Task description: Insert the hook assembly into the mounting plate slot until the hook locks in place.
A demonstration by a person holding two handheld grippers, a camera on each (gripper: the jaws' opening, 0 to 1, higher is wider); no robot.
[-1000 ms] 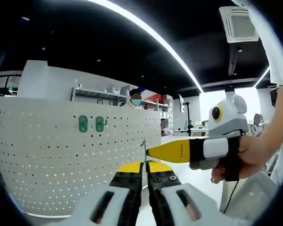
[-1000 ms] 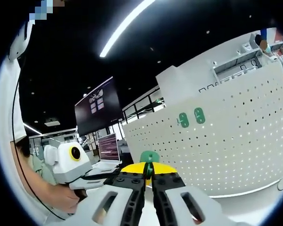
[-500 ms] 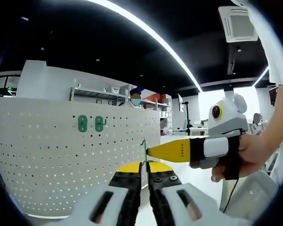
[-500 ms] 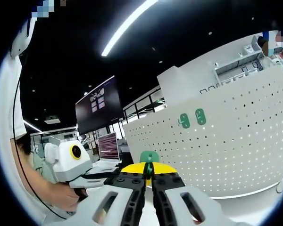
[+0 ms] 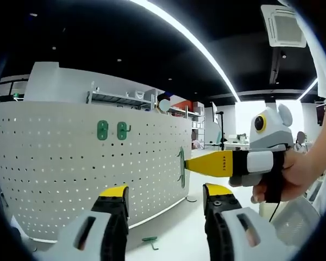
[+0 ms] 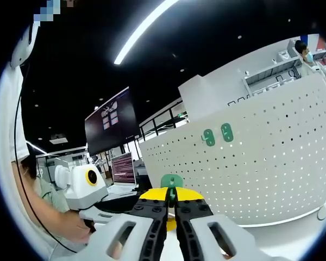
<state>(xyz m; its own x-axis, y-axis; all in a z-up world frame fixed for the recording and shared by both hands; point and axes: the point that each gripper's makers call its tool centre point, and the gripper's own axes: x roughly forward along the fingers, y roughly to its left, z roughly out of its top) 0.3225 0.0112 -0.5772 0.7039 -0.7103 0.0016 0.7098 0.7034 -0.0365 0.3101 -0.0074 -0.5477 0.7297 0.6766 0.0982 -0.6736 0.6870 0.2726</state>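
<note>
- The pegboard (image 5: 87,163) stands upright ahead of both grippers; in the left gripper view it fills the left and centre, near but apart from the jaws.
- Two green plates (image 5: 102,130) are already mounted on it side by side, one carrying a hook (image 5: 123,129).
- The left gripper (image 5: 162,200) now stands wide open and empty; half a second ago its jaws were closed beside the right gripper's tip. That reads as a handover finished.
- The right gripper (image 5: 186,164) is clamped on the green plate (image 5: 181,166), held edge-on in the air, short of the board.
- In the right gripper view the plate (image 6: 171,181) pokes up between closed jaws.
- A small green part (image 5: 149,241) lies on the table (image 5: 174,228) below, possibly the hook still to be fitted.
- A chair (image 5: 293,217) sits behind the right hand, out of the way.
</note>
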